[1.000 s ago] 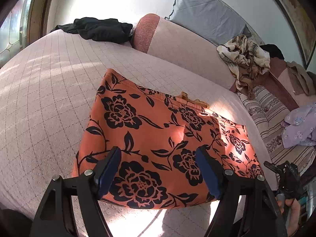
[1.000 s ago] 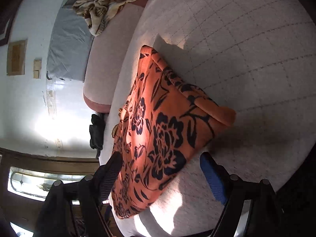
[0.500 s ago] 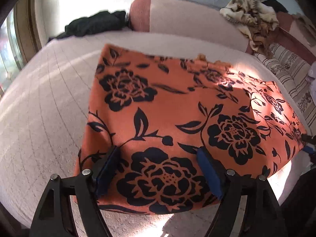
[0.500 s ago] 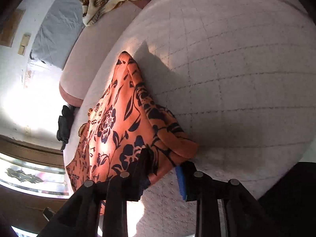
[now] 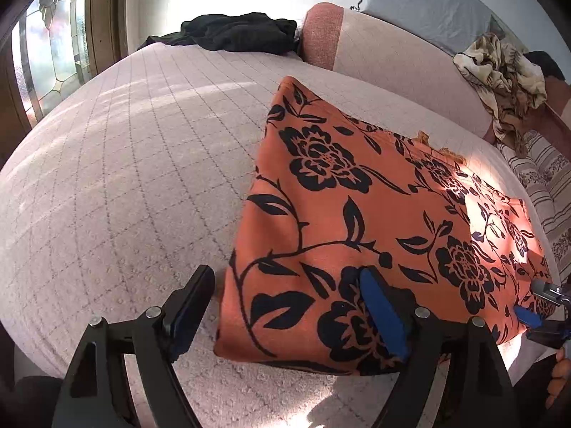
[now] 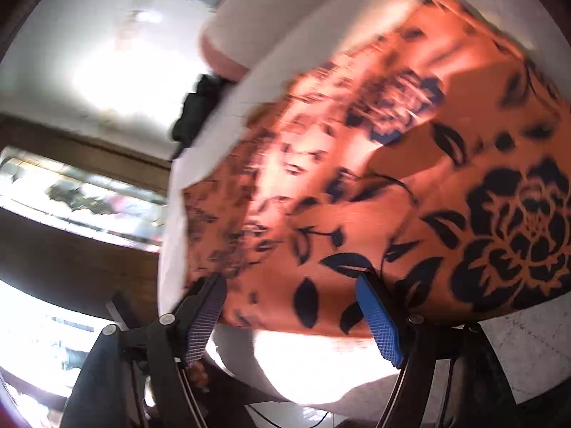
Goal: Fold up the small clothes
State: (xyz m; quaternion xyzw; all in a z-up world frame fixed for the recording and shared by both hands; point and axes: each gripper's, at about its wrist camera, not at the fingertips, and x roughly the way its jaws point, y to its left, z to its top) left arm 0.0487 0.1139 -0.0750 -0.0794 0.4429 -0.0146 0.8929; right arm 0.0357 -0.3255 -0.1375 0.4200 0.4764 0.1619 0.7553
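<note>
An orange garment with black flowers (image 5: 357, 221) lies flat on the pale quilted bed (image 5: 125, 178). My left gripper (image 5: 285, 317) is open at the garment's near left corner; its right finger lies over the cloth, its left finger over bare quilt. My right gripper (image 6: 292, 317) is open over the garment's near edge (image 6: 392, 196), in a blurred view; it also shows at the right edge of the left wrist view (image 5: 535, 306).
A black garment (image 5: 232, 32) lies at the far side by the window. A pink bolster (image 5: 392, 57) and grey pillow (image 5: 421, 3) run along the back. A beige patterned cloth (image 5: 506, 71) and striped bedding (image 5: 546, 192) lie at the right.
My left gripper has shifted left, to the garment's corner. My right gripper, pinched on the garment's corner half a second ago, has opened and swung over the cloth.
</note>
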